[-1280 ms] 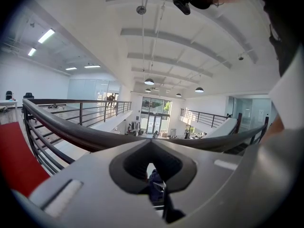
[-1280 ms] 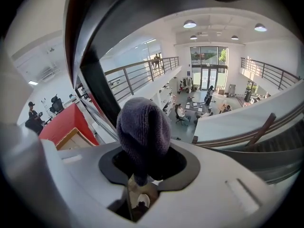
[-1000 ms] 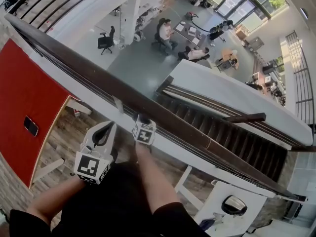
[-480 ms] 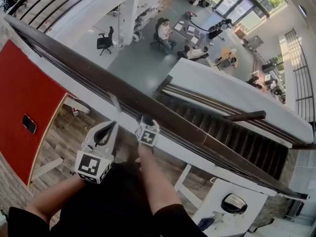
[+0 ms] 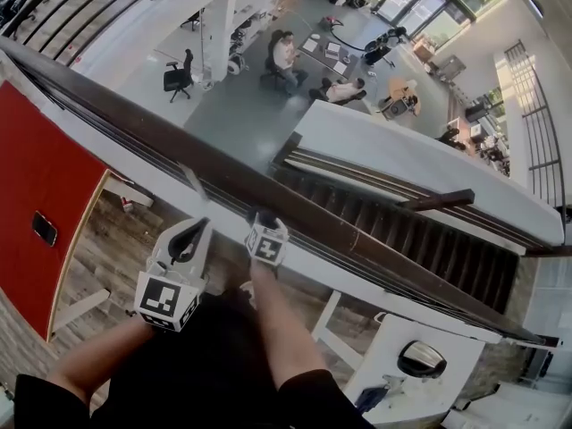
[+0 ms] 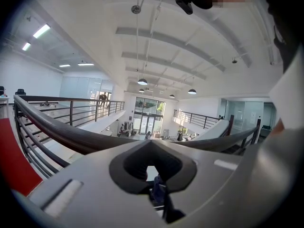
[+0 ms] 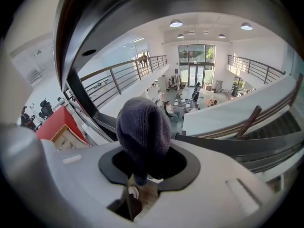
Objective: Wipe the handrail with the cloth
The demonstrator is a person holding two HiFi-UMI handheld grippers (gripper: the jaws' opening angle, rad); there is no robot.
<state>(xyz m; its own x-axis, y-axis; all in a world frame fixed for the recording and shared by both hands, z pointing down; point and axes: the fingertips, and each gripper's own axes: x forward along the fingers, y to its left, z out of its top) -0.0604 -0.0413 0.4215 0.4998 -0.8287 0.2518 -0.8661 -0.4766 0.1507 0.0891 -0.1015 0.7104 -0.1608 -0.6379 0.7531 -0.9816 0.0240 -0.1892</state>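
A dark brown handrail (image 5: 161,146) runs diagonally from upper left to lower right in the head view. My right gripper (image 5: 262,216) reaches up to the rail's near side and is shut on a grey-purple knitted cloth (image 7: 144,129). In the right gripper view the cloth bulges out between the jaws, right under the rail (image 7: 90,27). My left gripper (image 5: 197,225) hovers a little short of the rail, to the left of the right one, its jaws together with nothing in them. The rail (image 6: 61,133) crosses the left gripper view just beyond the jaws.
Beyond the rail is a deep drop to a lower floor with seated people (image 5: 279,54), desks and an office chair (image 5: 175,72). A staircase (image 5: 402,235) descends at right. A red surface (image 5: 45,195) lies at left, a white table (image 5: 420,365) at lower right.
The right gripper with the cloth has slid a little to the right along the rail; the white baluster under the rail now lies further to its left. The left gripper has barely moved.
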